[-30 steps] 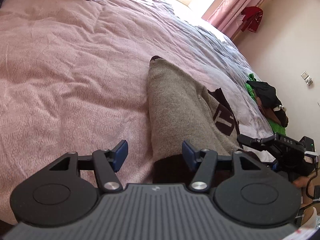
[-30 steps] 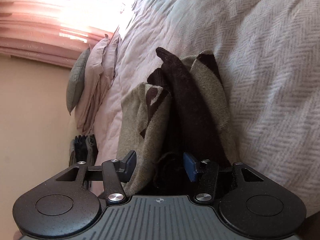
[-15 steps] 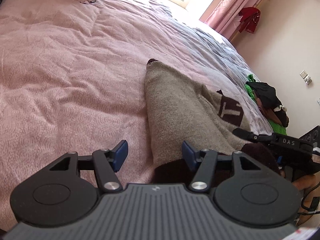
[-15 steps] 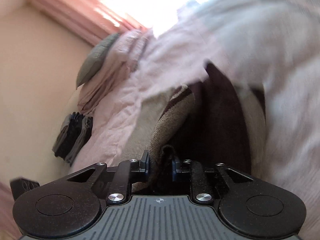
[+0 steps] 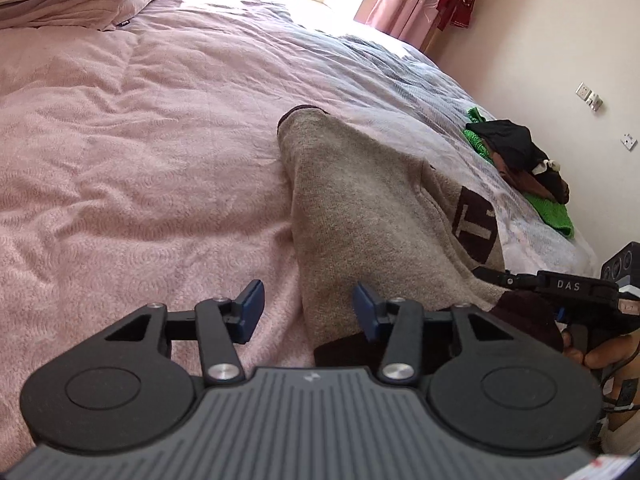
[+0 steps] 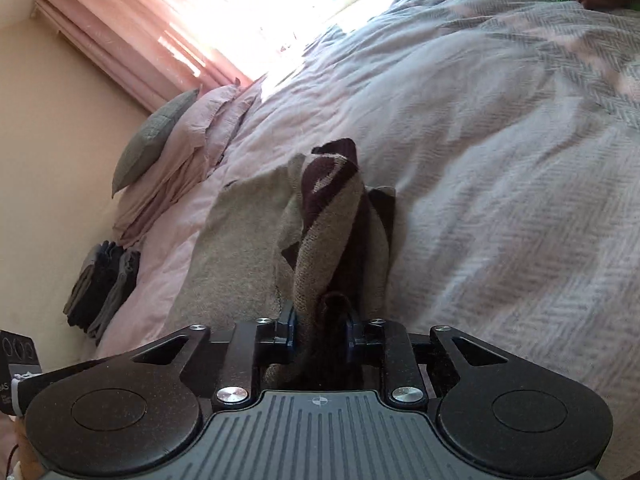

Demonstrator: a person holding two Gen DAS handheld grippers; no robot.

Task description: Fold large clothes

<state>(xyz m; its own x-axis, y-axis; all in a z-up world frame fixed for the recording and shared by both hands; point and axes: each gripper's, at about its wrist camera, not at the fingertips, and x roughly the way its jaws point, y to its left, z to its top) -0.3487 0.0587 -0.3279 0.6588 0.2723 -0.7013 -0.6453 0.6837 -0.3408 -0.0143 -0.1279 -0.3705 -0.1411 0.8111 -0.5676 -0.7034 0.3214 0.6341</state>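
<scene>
My right tool (image 6: 319, 330) is clamped on the dark brown hem of the grey-beige knitted sweater (image 5: 360, 216) lying on the pink quilted bed (image 5: 140, 152); my left tool (image 5: 306, 304) hangs open beside its edge. Mid-fold, I judge; next, carry the hem across evenly.

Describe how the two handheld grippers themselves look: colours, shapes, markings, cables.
Both are matte black. The left gripper has two round discs flanking a grey ribbed centre plate, silver pivot screws, and blue pads on its fingers. The right gripper matches, with a small crosshair mark on its plate. Seen from the left wrist camera, its body carries white "DAS" lettering, with black cables trailing beside it.
</scene>
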